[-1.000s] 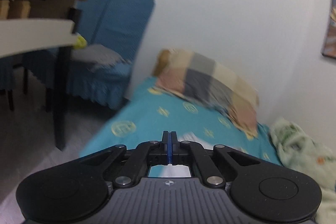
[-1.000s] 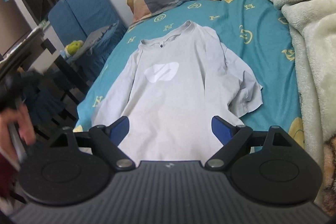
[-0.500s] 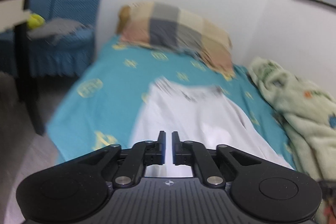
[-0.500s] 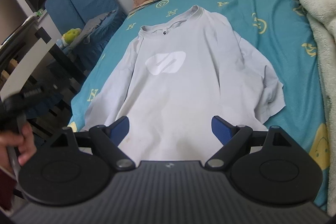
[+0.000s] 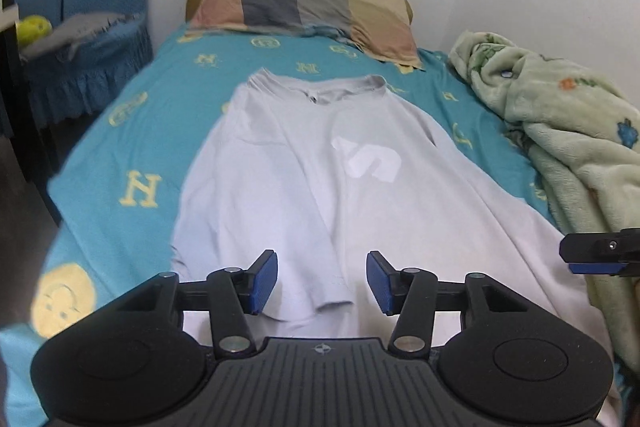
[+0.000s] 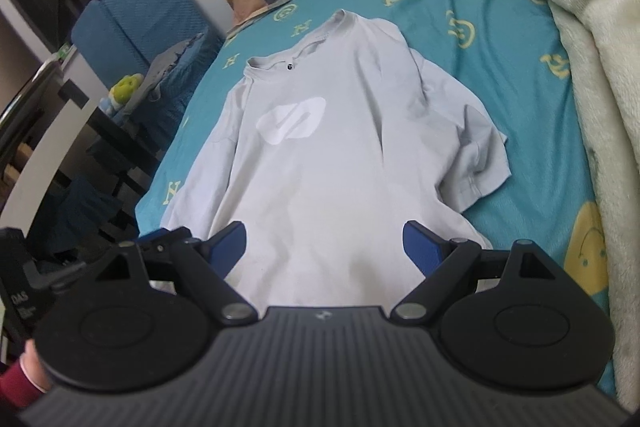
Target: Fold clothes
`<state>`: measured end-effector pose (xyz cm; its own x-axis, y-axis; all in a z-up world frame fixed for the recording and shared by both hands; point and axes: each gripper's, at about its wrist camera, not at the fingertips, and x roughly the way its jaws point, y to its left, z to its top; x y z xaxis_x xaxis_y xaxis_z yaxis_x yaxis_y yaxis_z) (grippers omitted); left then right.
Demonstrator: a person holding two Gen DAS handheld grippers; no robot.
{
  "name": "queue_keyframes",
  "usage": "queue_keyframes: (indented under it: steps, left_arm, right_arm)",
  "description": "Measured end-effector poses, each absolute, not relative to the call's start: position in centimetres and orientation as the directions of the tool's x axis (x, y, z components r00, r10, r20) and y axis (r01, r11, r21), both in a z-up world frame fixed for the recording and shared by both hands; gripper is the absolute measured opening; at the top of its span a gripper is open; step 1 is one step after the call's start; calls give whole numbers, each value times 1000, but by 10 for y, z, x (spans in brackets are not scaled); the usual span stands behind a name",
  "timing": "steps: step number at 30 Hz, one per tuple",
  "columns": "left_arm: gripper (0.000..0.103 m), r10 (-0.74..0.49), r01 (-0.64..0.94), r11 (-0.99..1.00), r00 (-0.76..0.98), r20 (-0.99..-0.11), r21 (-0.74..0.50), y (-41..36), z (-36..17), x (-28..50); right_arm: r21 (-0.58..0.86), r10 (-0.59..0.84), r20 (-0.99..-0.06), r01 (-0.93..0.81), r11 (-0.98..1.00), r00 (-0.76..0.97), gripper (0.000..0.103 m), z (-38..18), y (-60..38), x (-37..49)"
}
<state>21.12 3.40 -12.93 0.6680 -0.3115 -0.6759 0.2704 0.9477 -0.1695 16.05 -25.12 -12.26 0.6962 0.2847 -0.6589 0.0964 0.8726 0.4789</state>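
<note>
Pale grey T-shirt lies flat, unfolded, on the teal bed; left claw and right claw hover released above its hem.

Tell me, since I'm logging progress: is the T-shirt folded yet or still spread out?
Spread out. The T-shirt lies flat, front up, on the bed sheet, collar and both sleeves showing, no fold visible.
</note>
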Motion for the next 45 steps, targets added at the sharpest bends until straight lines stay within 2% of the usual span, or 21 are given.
queue_keyframes:
  steps: [1, 2, 4, 6, 12, 17, 21, 23, 25, 28, 32, 36, 42, 45]
  left_arm:
    - [35, -312, 274, 947, 661, -683, -168, 33, -133, 212]
    - [31, -313, 278, 946, 653, -689, -167, 32, -136, 214]
    - [10, -316, 280, 945, 642, -699, -169, 32, -142, 216]
    - [4, -321, 251, 946, 663, -677, -203, 41, -137, 217]
    - [3, -328, 173, 938, 725, -606, -302, 68, -121, 219]
    - [4, -351, 255, 936, 691, -632, -241, 48, -121, 213]
    - [7, -374, 340, 921, 641, -671, -188, 22, -129, 206]
    - [20, -359, 347, 924, 638, -681, -161, 19, -130, 202]
    - [44, -336, 331, 933, 654, -678, -143, 24, -128, 198]
    - [51, -298, 280, 951, 696, -653, -135, 39, -121, 196]
    - [51, -198, 199, 977, 722, -662, -76, 53, -122, 204]
    - [40, -154, 185, 982, 697, -700, -32, 55, -131, 210]
    - [3, -152, 223, 975, 706, -691, 13, 45, -136, 208]
    - [2, -137, 204, 979, 749, -648, 29, 46, -128, 205]
  right_arm:
    - [477, 283, -659, 95, 874, 697, 87, -123, -250, 161]
    - [474, 282, -658, 93, 876, 698, 87, -122, -250, 161]
    - [466, 279, -659, 89, 880, 699, 87, -122, -249, 161]
    - [462, 276, -662, 90, 882, 696, 87, -123, -248, 162]
    - [452, 261, -677, 108, 886, 688, 87, -129, -251, 164]
    - [445, 265, -686, 103, 890, 678, 87, -131, -247, 166]
    - [437, 263, -695, 102, 894, 669, 87, -134, -244, 167]
    - [440, 264, -697, 108, 891, 666, 87, -135, -245, 167]
    - [446, 265, -699, 114, 888, 664, 87, -136, -247, 167]
    - [458, 275, -698, 117, 881, 661, 87, -136, -247, 166]
    - [462, 285, -700, 111, 880, 655, 87, -137, -245, 167]
    - [467, 290, -703, 113, 877, 650, 87, -139, -244, 168]
    - [464, 293, -707, 110, 879, 644, 87, -141, -243, 168]
    - [456, 288, -712, 110, 883, 640, 87, -142, -242, 168]
